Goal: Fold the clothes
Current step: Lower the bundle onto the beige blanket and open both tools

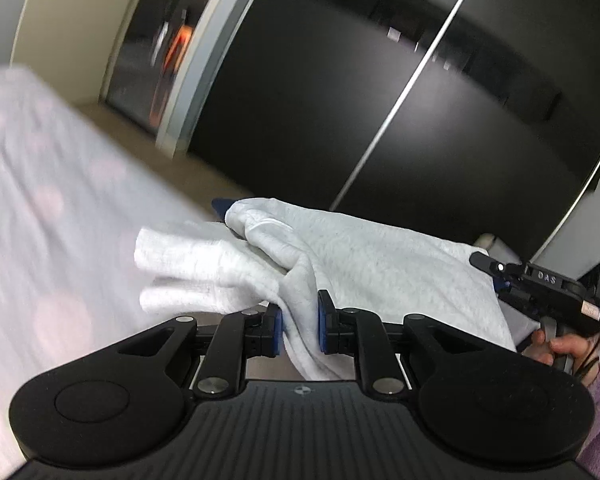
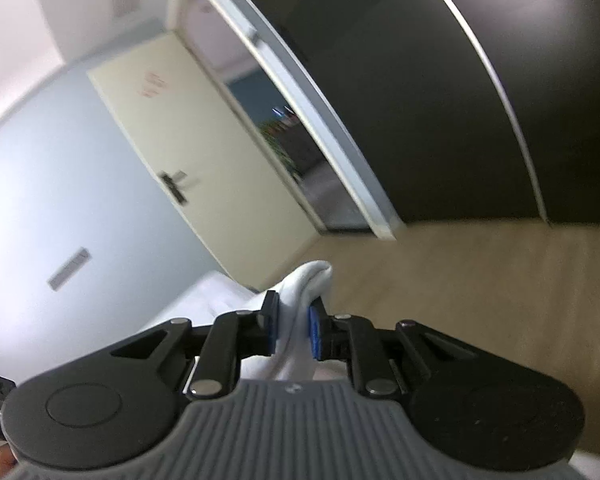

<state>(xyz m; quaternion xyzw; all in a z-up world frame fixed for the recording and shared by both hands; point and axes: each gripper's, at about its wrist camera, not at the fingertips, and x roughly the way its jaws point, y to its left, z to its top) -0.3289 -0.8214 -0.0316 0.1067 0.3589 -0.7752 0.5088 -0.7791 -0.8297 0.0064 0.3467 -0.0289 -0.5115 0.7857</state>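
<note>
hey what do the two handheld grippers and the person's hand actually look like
Both the left gripper and the right gripper are matte black, with round side discs, silver pivot pins, blue finger pads and a ribbed body. The bare hand has a thin black cable beside it.

Premises are a home bedroom: a bed (image 1: 40, 208) with pale spotted bedding, a tall dark sliding-door wardrobe (image 1: 380, 80), a cream door (image 2: 188, 168) with a lever handle, light wood-look flooring (image 2: 460, 272) and plain pale walls (image 2: 40, 184).
</note>
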